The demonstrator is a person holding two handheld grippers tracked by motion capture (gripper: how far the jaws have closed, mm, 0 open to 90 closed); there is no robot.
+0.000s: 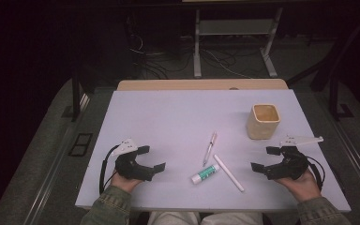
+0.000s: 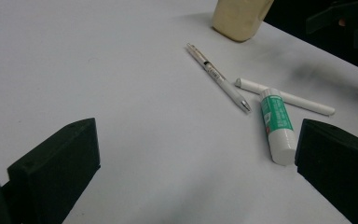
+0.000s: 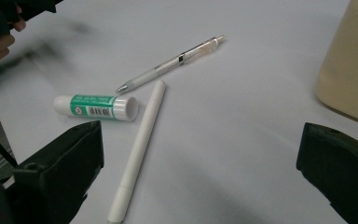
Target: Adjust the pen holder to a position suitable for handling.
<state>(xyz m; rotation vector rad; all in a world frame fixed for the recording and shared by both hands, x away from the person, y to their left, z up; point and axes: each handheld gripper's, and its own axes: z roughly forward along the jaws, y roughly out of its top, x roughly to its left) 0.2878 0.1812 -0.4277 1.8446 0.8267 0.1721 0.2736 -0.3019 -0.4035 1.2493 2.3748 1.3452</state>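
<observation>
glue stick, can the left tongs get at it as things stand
Probably yes. The left tongs are open and point toward the glue stick, with bare table between them. The pen and white stick lie past it, though the white stick sits close against its far end.

Counter (image 1: pixel 168 122): pale lilac-white top, matte, with a tan wooden edge showing along its far side.
Cup (image 1: pixel 263 121): cream, squarish with rounded corners, upright on the far right part of the counter; inside looks tan-brown.
Floor (image 1: pixel 42 154): grey carpet on both sides of the counter.
Stand (image 1: pixel 234 42): grey metal frame with two splayed feet, on the floor beyond the counter.
Cables (image 1: pixel 154 61): loose tangle on the floor by the stand, in deep shadow.
Black vent-like plate (image 1: pixel 80 144): flat on the floor left of the counter.
</observation>
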